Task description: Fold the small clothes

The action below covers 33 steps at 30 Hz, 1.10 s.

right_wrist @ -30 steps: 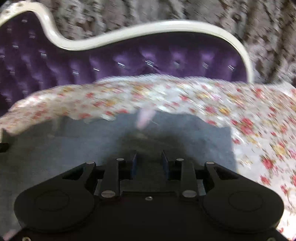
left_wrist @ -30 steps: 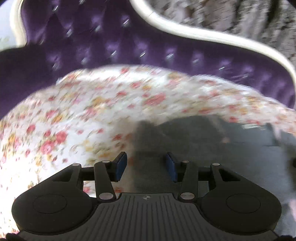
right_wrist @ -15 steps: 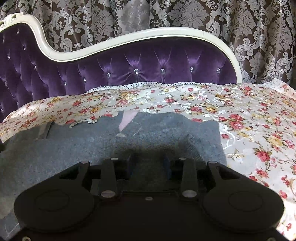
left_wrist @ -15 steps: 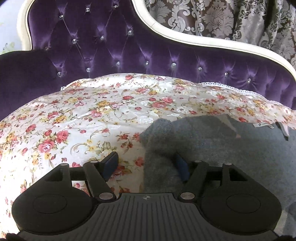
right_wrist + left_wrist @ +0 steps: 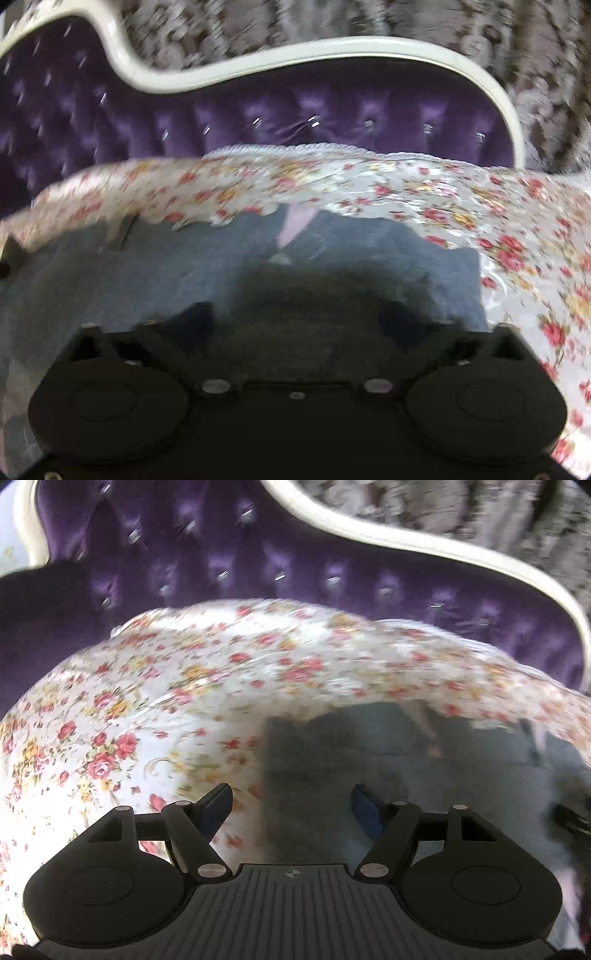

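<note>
A grey knitted garment [image 5: 155, 280] lies flat on the flowered cover [image 5: 461, 206] of a purple sofa. A pale pink label [image 5: 295, 229] shows at its far edge. In the left wrist view the garment's left edge [image 5: 406, 760] runs between the fingers of my left gripper [image 5: 291, 805]; its jaws are opening and the pads stand clear of the cloth. My right gripper [image 5: 299, 321] hovers over the garment's right part, its jaws opening wide with only flat cloth below them. Both views are blurred.
The tufted purple sofa back [image 5: 258, 572] with its cream frame [image 5: 332, 51] rises behind the cover. Patterned curtains [image 5: 332, 18] hang beyond it. Flowered cover [image 5: 129, 720] spreads to the left of the garment. A dark object [image 5: 572, 819] shows at the left view's right edge.
Both grippers' jaws have spread apart, the right one very widely in the last half second. The left gripper has risen a little, and the garment's left edge now lies flat below it.
</note>
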Available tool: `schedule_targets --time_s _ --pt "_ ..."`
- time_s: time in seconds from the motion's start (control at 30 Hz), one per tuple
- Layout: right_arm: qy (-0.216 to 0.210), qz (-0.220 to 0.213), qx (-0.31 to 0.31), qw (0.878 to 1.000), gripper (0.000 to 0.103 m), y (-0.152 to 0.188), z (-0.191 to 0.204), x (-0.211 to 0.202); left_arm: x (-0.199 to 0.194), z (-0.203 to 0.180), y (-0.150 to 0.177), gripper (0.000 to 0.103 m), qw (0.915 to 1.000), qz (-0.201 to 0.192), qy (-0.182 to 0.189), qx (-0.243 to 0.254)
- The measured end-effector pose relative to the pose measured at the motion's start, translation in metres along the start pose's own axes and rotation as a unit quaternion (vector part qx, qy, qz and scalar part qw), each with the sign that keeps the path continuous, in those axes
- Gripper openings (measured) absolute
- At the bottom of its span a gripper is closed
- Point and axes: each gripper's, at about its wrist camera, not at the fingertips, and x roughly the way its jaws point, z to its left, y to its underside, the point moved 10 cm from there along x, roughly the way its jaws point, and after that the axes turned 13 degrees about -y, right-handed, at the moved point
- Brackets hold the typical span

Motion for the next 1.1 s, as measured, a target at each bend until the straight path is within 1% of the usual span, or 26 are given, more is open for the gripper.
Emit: schedule_targets --time_s 0.07,0.13,0.17,0.23,0.27,0.3,0.33,0.37,0.4,0.43,0.47,0.53,0.57,0.67,0.73,0.8,0.83,0.87,0.93,1.0,1.1 --pt "0.003 -0.009 -0.005 1.000 0.102 -0.003 0.009 -0.010 -0.017 -0.012 0.009 0.071 0.9995 -0.013 0.003 0.028" --pt "-0.001 -0.016 0.004 1.000 0.102 -0.004 0.020 -0.020 -0.026 -0.028 0.023 0.071 0.9980 -0.023 0.006 0.059" --pt "-0.002 -0.012 0.006 1.000 0.102 -0.002 0.024 -0.022 -0.026 -0.035 0.032 0.072 0.9970 -0.023 0.004 0.073" --pt "0.003 0.007 0.006 1.000 0.102 0.006 0.027 -0.020 -0.019 -0.044 0.047 0.072 0.9950 -0.013 -0.013 0.098" --pt "0.009 0.019 0.004 1.000 0.102 0.011 0.025 -0.017 -0.014 -0.047 0.053 0.076 0.9939 -0.013 -0.024 0.107" --pt "0.015 0.028 0.000 0.999 0.103 0.018 0.023 -0.013 -0.015 -0.047 0.055 0.078 0.9930 -0.033 -0.034 0.108" --pt "0.015 0.017 -0.001 1.000 0.103 0.021 0.022 -0.013 -0.016 -0.046 0.057 0.085 0.9916 -0.052 -0.048 0.109" --pt "0.014 0.009 0.001 1.000 0.103 0.022 0.021 -0.013 -0.016 -0.045 0.059 0.090 0.9905 -0.062 -0.060 0.107" --pt "0.013 0.007 0.002 1.000 0.103 0.021 0.021 -0.014 -0.016 -0.044 0.060 0.093 0.9900 -0.071 -0.070 0.100" --pt "0.014 0.008 0.002 1.000 0.103 0.021 0.021 -0.014 -0.015 -0.041 0.062 0.098 0.9903 -0.077 -0.078 0.085" --pt "0.014 0.008 0.002 1.000 0.103 0.021 0.021 -0.013 -0.015 -0.038 0.064 0.099 0.9913 -0.080 -0.079 0.068" --pt "0.014 0.004 0.001 1.000 0.103 0.022 0.022 -0.013 -0.014 -0.034 0.067 0.100 0.9931 -0.085 -0.071 0.039" --pt "0.014 0.001 0.001 1.000 0.103 0.022 0.022 -0.013 -0.015 -0.033 0.067 0.100 0.9937 -0.085 -0.064 0.035" --pt "0.013 -0.002 0.001 1.000 0.103 0.021 0.022 -0.015 -0.009 -0.029 0.064 0.101 0.9970 -0.063 -0.038 0.022" --pt "0.009 0.001 0.001 1.000 0.103 0.019 0.022 -0.014 -0.007 -0.027 0.061 0.101 0.9980 -0.054 -0.026 0.023" --pt "-0.002 0.004 -0.004 1.000 0.103 0.017 0.022 -0.015 -0.010 -0.028 0.061 0.096 0.9984 -0.045 -0.019 0.030" --pt "-0.008 0.004 -0.006 1.000 0.101 0.016 0.023 -0.019 -0.014 -0.028 0.064 0.089 0.9987 -0.039 -0.012 0.032" --pt "-0.011 0.001 -0.009 1.000 0.096 0.015 0.024 -0.024 -0.019 -0.027 0.067 0.082 0.9989 -0.032 -0.009 0.033" --pt "-0.017 -0.017 -0.016 1.000 0.092 0.012 0.029 -0.043 -0.029 -0.024 0.074 0.080 0.9988 -0.023 -0.017 0.040" --pt "-0.020 -0.032 -0.032 0.999 0.092 0.014 0.038 -0.066 -0.038 -0.019 0.082 0.078 0.9979 -0.014 -0.028 0.057" --pt "-0.021 -0.038 -0.055 0.998 0.092 0.024 0.051 -0.098 -0.057 -0.013 0.095 0.078 0.9980 -0.009 -0.028 0.056"
